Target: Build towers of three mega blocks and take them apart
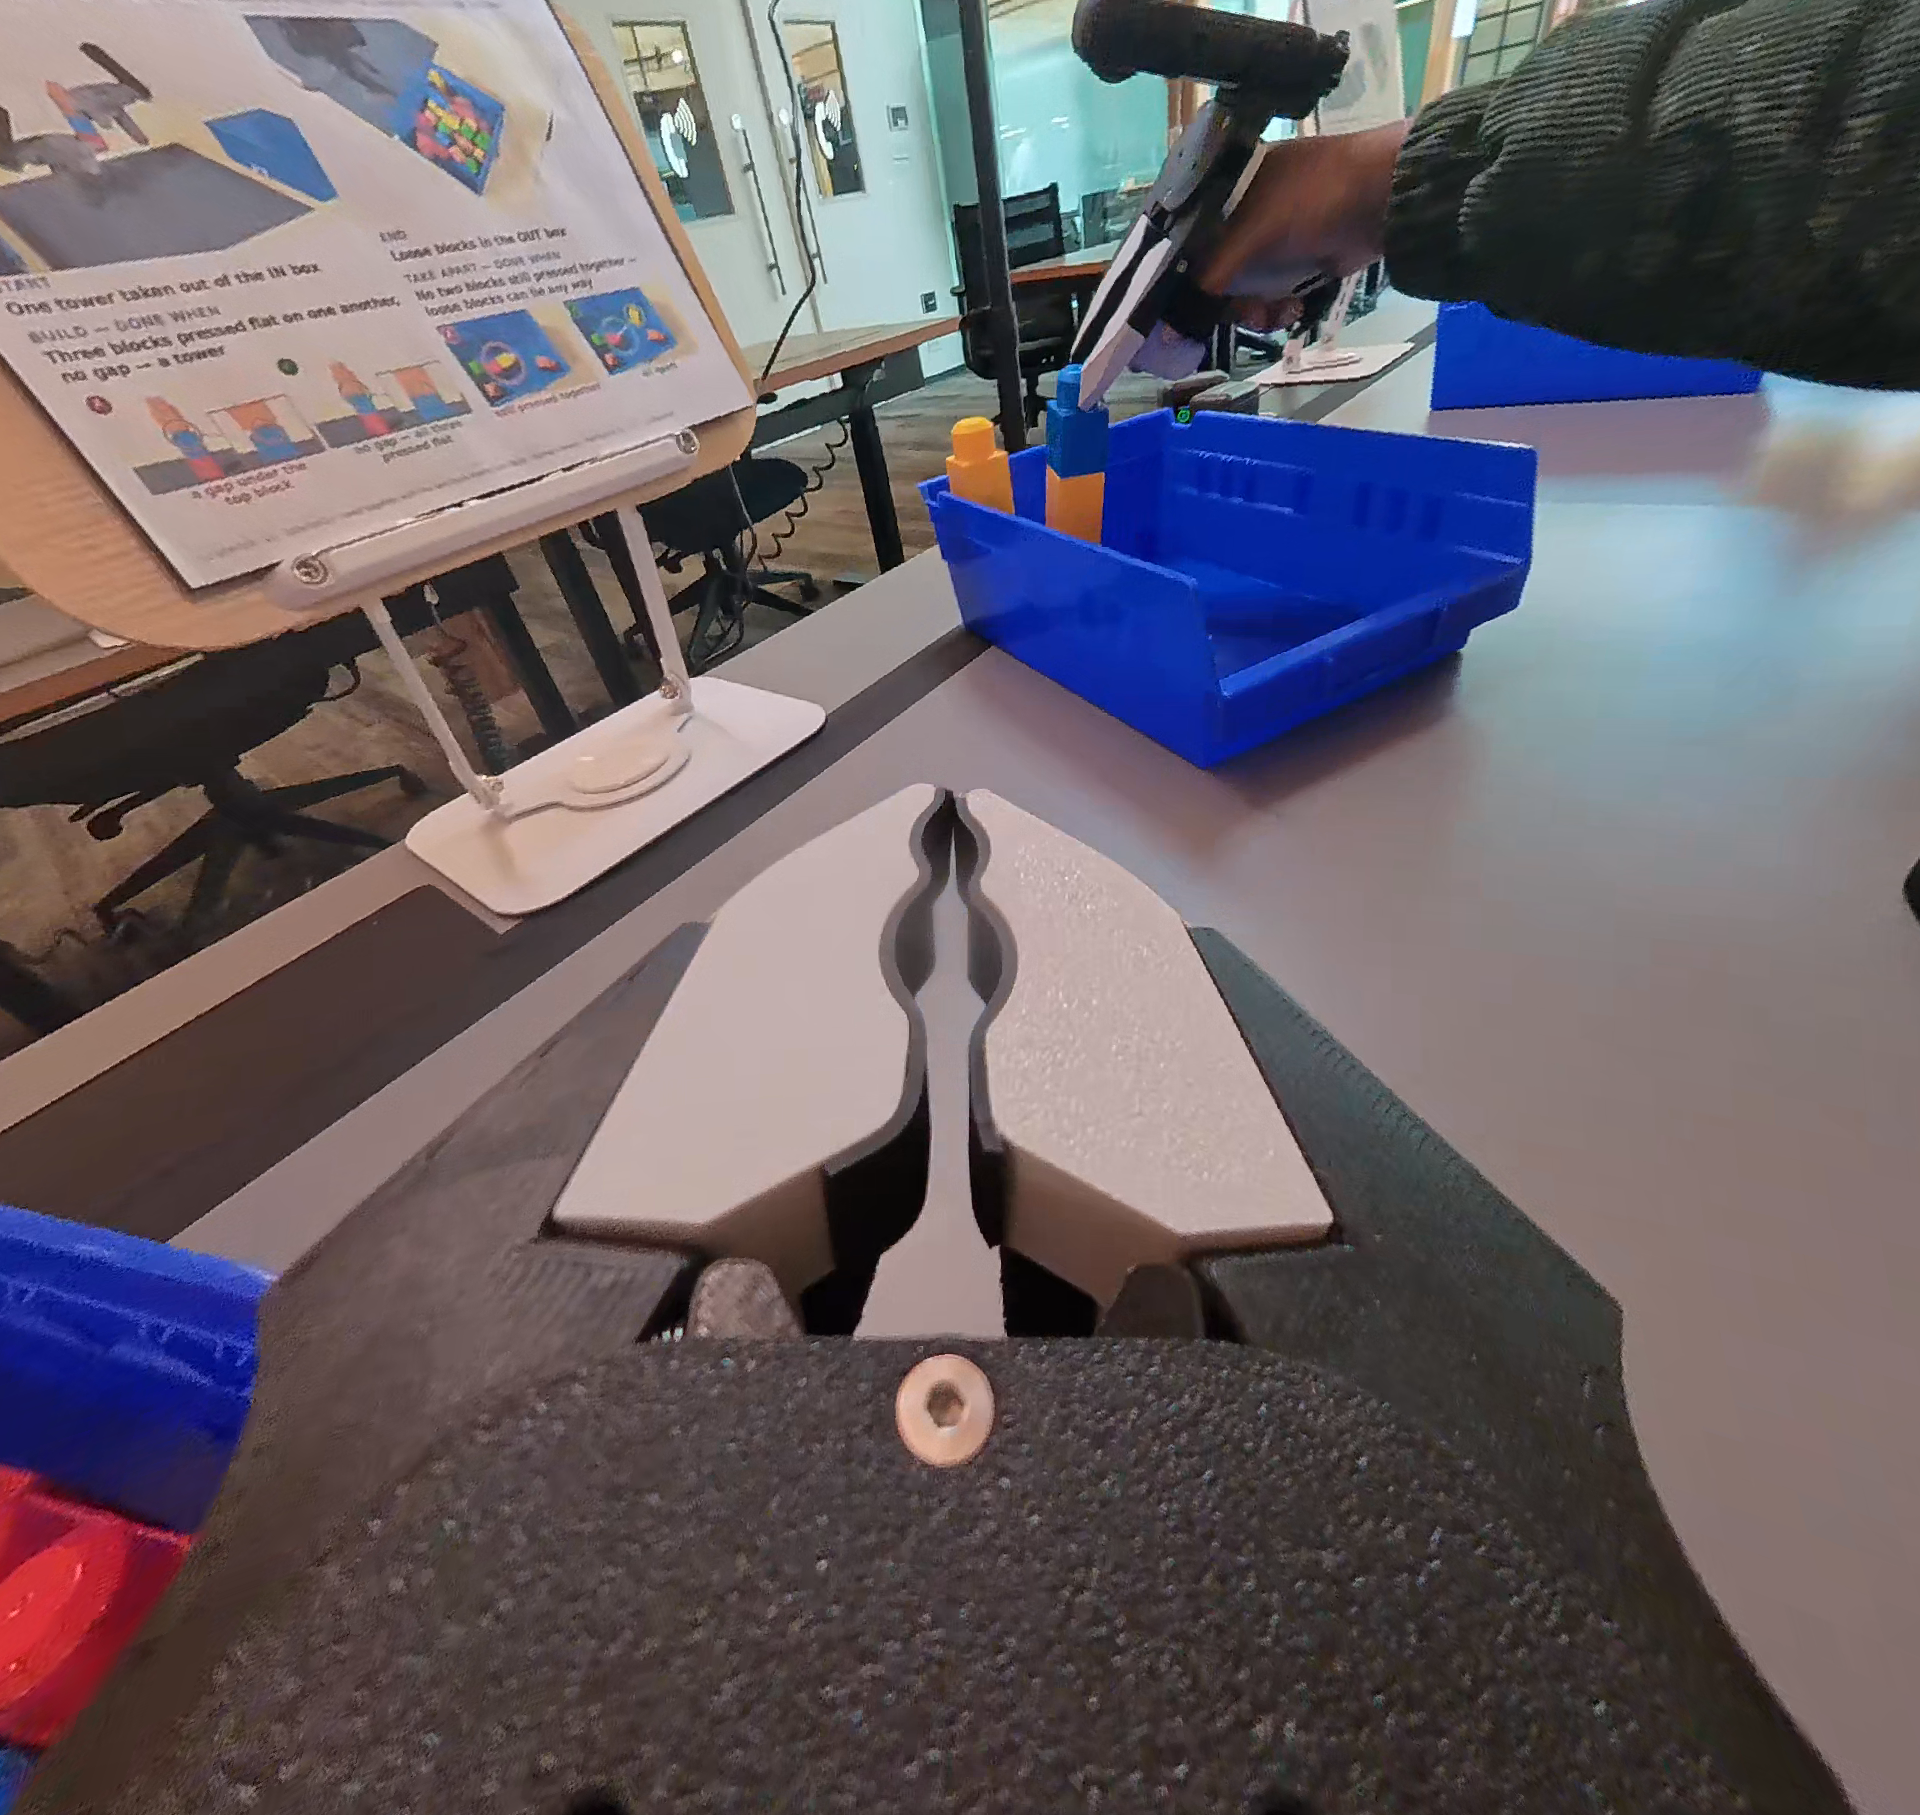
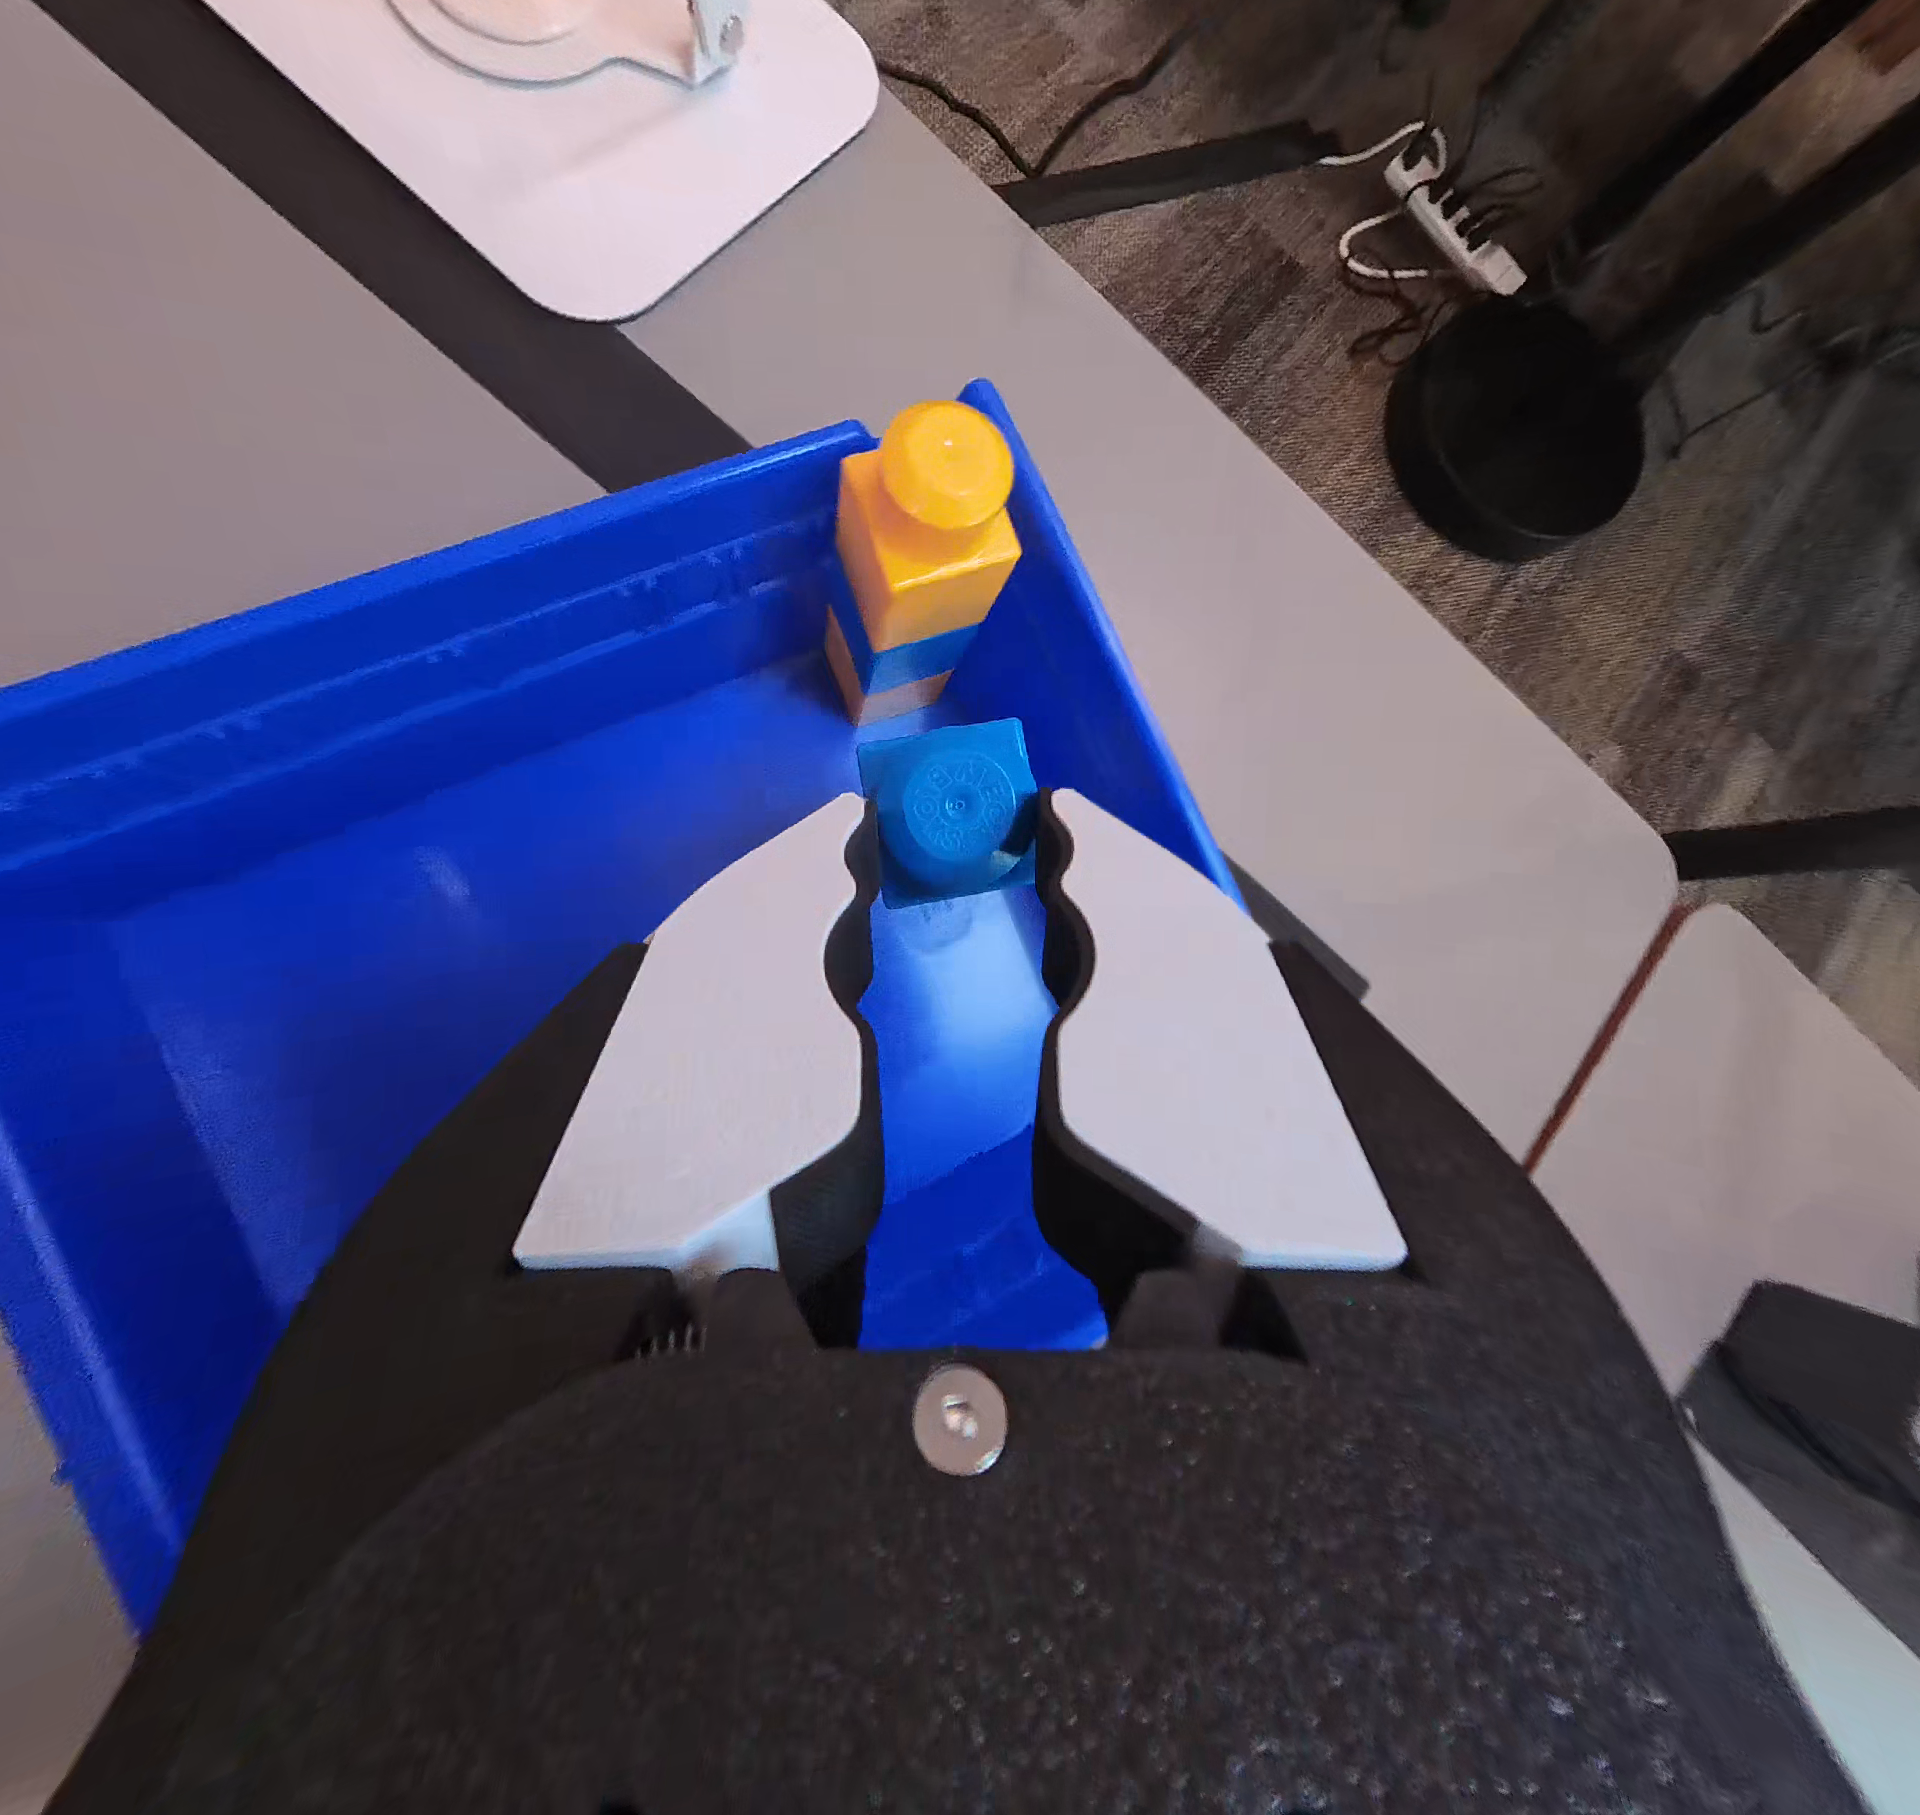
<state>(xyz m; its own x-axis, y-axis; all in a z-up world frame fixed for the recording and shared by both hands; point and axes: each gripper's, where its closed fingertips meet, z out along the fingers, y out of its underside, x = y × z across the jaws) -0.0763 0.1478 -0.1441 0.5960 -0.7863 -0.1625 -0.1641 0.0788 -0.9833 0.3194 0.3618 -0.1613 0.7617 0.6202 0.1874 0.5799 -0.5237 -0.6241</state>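
A blue bin point(image 1: 1351, 643) stands on the grey table point(image 1: 1558, 934). Two towers stand upright in its far left corner. One has an orange top block point(image 1: 977, 477) point(image 2: 925, 539) over a blue one. The other has a blue top block point(image 1: 1070, 435) point(image 2: 951, 778) over an orange one. My right gripper point(image 2: 954, 815) point(image 1: 1096, 383) comes down from above, and its fingertips point(image 2: 1060, 830) close on the sides of the blue top block. My left gripper point(image 1: 951, 809) is shut and empty, low over the table, well short of the bin.
A white stand point(image 1: 623, 778) point(image 2: 520, 103) holding an instruction sheet point(image 1: 343, 207) is left of the bin. Another blue bin point(image 1: 104, 1350) with red blocks point(image 1: 62, 1578) is at my lower left. A third blue bin point(image 1: 1558, 373) is far right. The table edge runs just behind the bin. The grippers' ends are close to 45 centimetres from one another.
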